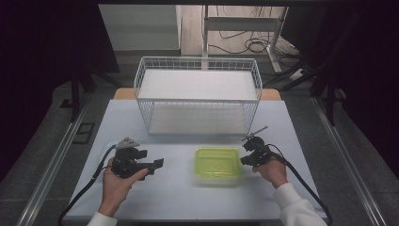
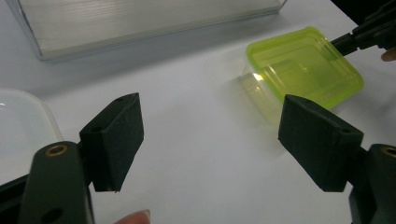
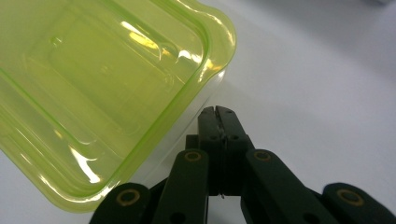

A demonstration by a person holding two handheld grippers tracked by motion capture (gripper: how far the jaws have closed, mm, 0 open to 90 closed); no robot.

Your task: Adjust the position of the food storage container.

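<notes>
A clear box with a yellow-green lid (image 1: 217,162) sits on the white table, a little right of centre. My right gripper (image 1: 243,161) is shut with nothing between its jaws. Its tips rest low beside the box's right side. In the right gripper view the closed tips (image 3: 217,111) lie just off the rounded corner of the lid (image 3: 102,84); I cannot tell whether they touch it. My left gripper (image 1: 155,167) hovers left of the box, pointing toward it. Its jaws (image 2: 212,116) stand wide open and empty, with the box (image 2: 303,65) farther off.
A white wire basket (image 1: 197,100) with a pale liner stands at the back of the table (image 1: 179,193); its base (image 2: 140,23) shows in the left gripper view. A white translucent tray edge (image 2: 18,130) lies beside the left gripper. Dark curtains flank the table.
</notes>
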